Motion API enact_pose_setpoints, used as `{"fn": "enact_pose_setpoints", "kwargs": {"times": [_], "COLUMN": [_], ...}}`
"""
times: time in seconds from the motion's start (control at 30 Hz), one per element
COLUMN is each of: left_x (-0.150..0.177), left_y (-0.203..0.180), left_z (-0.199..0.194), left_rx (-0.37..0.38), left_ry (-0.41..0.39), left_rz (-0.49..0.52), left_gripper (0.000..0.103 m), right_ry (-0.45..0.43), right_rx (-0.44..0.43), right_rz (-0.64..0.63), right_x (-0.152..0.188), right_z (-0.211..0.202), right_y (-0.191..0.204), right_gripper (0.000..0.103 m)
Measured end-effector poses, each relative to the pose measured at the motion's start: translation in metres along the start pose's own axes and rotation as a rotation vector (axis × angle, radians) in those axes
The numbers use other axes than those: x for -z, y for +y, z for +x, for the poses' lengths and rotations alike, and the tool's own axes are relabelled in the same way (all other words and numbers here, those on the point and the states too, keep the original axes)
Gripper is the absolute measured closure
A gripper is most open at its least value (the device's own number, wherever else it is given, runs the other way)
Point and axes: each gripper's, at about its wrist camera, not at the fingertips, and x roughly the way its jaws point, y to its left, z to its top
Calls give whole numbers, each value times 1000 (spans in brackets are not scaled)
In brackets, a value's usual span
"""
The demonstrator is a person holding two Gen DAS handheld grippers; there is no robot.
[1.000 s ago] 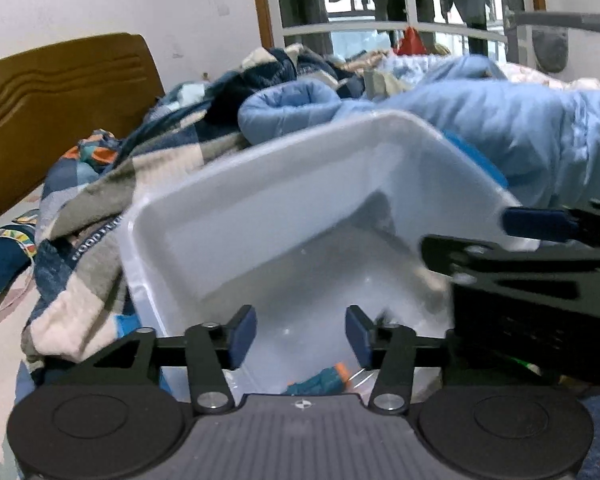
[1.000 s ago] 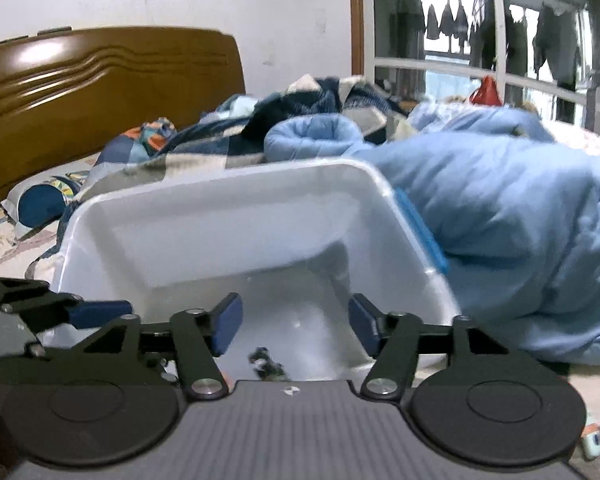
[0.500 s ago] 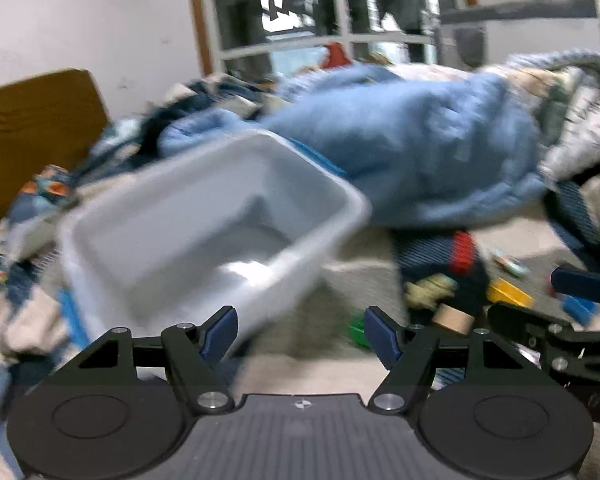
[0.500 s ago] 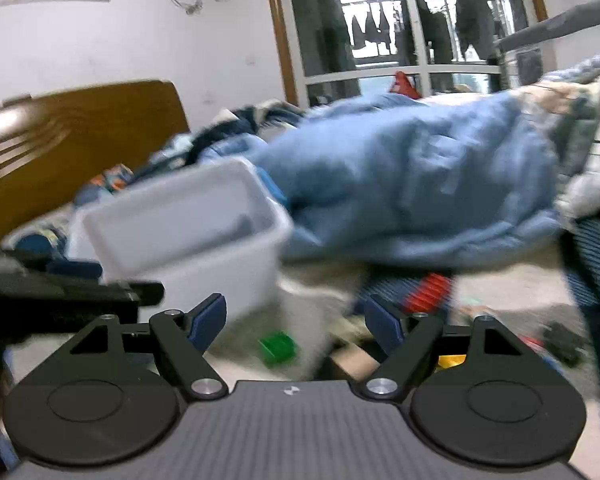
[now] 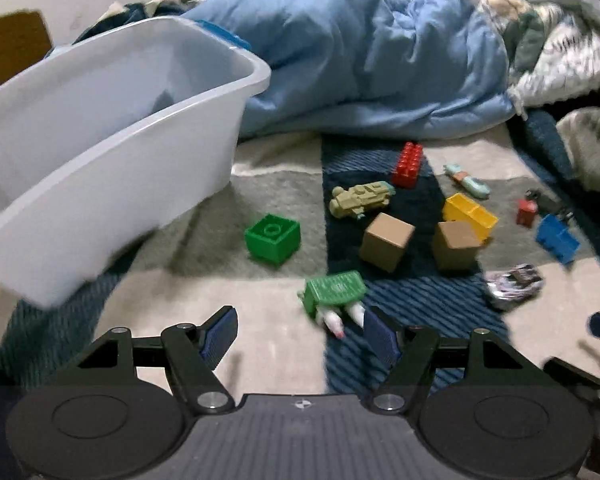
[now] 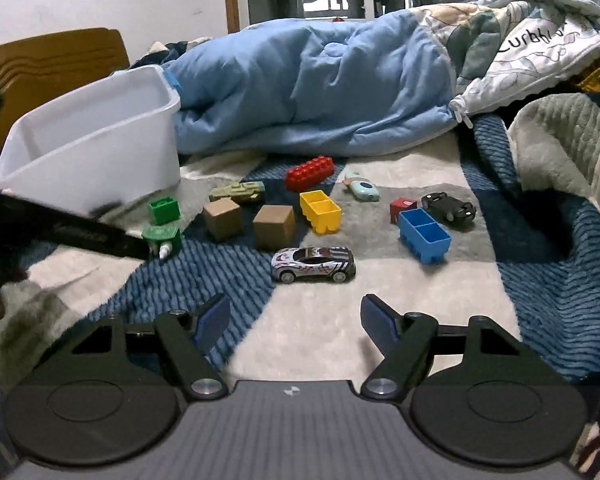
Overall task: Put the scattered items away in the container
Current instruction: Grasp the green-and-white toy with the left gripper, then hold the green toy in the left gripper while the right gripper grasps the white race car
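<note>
**Both grippers off the bin, now over the scattered toys**

Where a second ago both wrist cameras looked down into the white bin, they now face the toys strewn on the checked blanket.

Left wrist view: the left gripper [image 5: 300,334] stands wide apart and empty. The green toy with white prongs [image 5: 334,294] lies just ahead of its right pad, not between the pads. The white bin [image 5: 112,132] has slid to the upper left of frame. Beyond: green block [image 5: 273,237], two brown cubes [image 5: 386,241], olive toy vehicle [image 5: 360,199], red brick [image 5: 407,165].

Right wrist view: the right gripper [image 6: 294,318] is empty, jaws closing slightly with nothing between them. The silver toy car [image 6: 313,264] sits just ahead, roughly centred. The yellow block [image 6: 321,211], blue block [image 6: 424,236] and black car [image 6: 449,206] lie further off.

Judgement: a drop-off looks finished and a new pick begins. Likely targets are the green pronged toy on the left and the silver car on the right.
</note>
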Motion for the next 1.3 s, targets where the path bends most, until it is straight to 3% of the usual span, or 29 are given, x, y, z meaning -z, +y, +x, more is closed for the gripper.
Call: {"fn": "enact_pose_setpoints", "kwargs": {"times": [0.07, 0.2, 0.3, 0.37, 0.5, 0.6, 0.7, 0.77, 0.83, 0.87, 1.0, 1.3], "left_x": [-2, 10, 19, 21, 11, -4, -11, -8, 0, 3, 8, 7], "left_y": [-2, -7, -22, -28, -18, -7, -12, -19, -24, -26, -31, -28], "left_z": [12, 14, 2, -8, -12, 1, 20, 29, 25, 21, 10, 10], "left_rx": [4, 152, 211, 193, 52, 109, 169, 192, 179, 179, 192, 220], "left_ry": [15, 33, 5, -23, -81, -77, -45, 11, -9, -7, 5, 14], "left_rz": [37, -5, 54, 100, 110, 116, 185, 218, 231, 224, 185, 142], "left_gripper": [30, 31, 31, 31, 31, 31, 32, 48, 52, 59, 60, 59], "right_ry": [-2, 8, 15, 16, 16, 23, 26, 40, 48, 47, 36, 61], "right_rx": [-5, -12, -10, -9, 9, -3, 7, 21, 32, 42, 68, 34], "right_rz": [2, 13, 13, 13, 22, 49, 58, 78, 101, 108, 134, 182], "right_x": [2, 6, 9, 9, 5, 2, 0, -1, -1, -1, -5, -24], "right_z": [2, 10, 12, 12, 14, 18, 24, 28, 31, 32, 41, 71], "right_y": [0, 0, 1, 2, 1, 0, 2, 2, 3, 4, 5, -15], "right_gripper": [28, 28, 28, 28, 28, 28, 28, 34, 37, 37, 39, 42]}}
